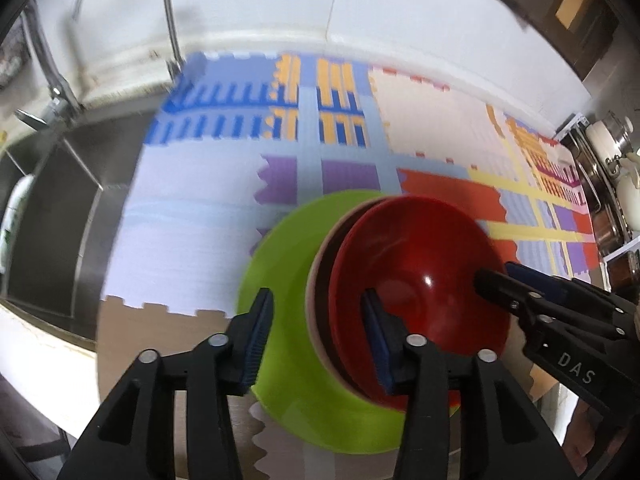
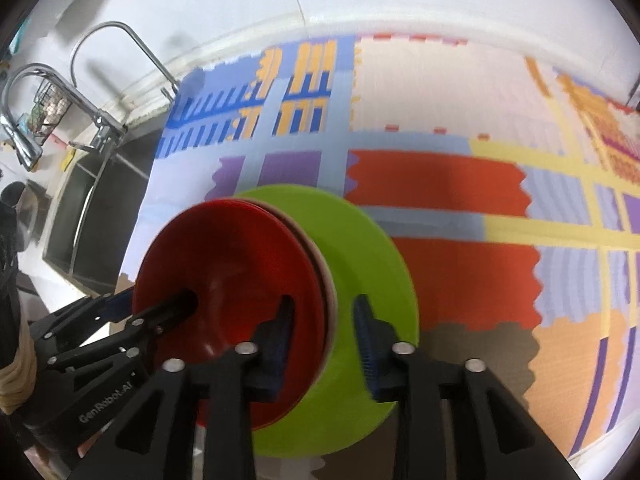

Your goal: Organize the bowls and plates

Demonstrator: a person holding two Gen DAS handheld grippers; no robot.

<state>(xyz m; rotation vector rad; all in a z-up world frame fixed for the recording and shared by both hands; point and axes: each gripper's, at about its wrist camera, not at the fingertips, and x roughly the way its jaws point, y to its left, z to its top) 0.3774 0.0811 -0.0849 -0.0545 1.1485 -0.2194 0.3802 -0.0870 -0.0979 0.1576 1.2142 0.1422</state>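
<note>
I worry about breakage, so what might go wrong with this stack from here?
1. The red bowl and pink-rimmed dish sit nested on the green plate. The stack looks tilted, so they may slide off.
2. The left hand-held gripper and right hand-held gripper straddle opposite rims, so uneven motion could twist the stack loose.
3. The sink is close, and a dropped dish might fall in.

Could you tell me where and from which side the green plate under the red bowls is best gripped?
I would take the green plate by its thin rim, on the arc not covered by the red bowls. It lies flat on the patterned mat, so one finger probably has to slide under the edge, coming in low from the near side, where the left gripper already straddles it.
</note>
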